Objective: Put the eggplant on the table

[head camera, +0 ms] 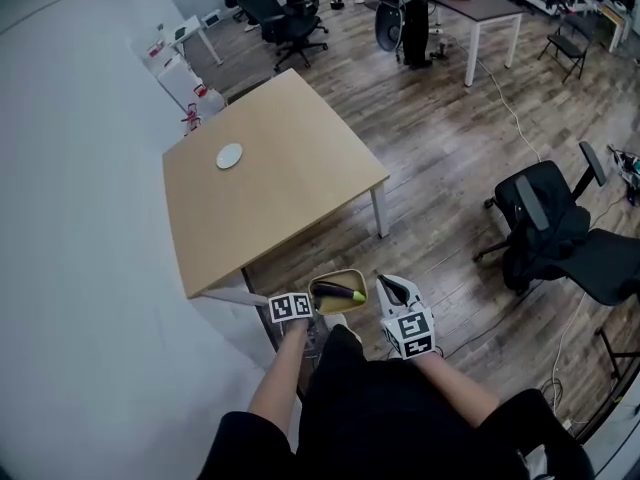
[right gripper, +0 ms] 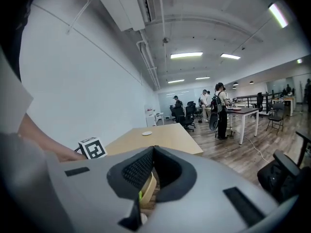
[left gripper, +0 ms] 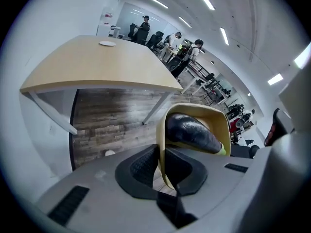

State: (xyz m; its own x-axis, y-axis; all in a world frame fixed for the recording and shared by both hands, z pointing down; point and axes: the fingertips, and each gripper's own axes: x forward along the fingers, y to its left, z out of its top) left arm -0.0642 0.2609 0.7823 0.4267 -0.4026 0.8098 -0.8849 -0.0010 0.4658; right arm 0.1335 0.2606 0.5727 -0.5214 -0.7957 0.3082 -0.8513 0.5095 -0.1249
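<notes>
Eggplant (left gripper: 194, 132) is lying in a tan bowl (left gripper: 161, 140) that we are holding in the air, short of the near corner of the worktop (head camera: 280, 168) and not yet over it. We are judging it light and fairly firm. Its glossy skin is probably making it slippery, so a hold across the thick middle of the body, taken from above over the bowl's rim, is looking safer than one at the tapered green end, where it could squirt out. A gentle squeeze should be sparing the skin. It is showing as a dark purple, almost black, elongated body with a small yellow-green tip pointing toward the right gripper (right gripper: 154, 150), and it is spanning most of the bowl. The left gripper (left gripper: 163, 152) is pinching the bowl's near rim, its jaws closed tight on the thin wall. The right gripper's jaws are meeting at their tips with nothing between them, and the bowl's rim is showing just below them. A small white disc (head camera: 230, 156) is sitting on the worktop's far part.
</notes>
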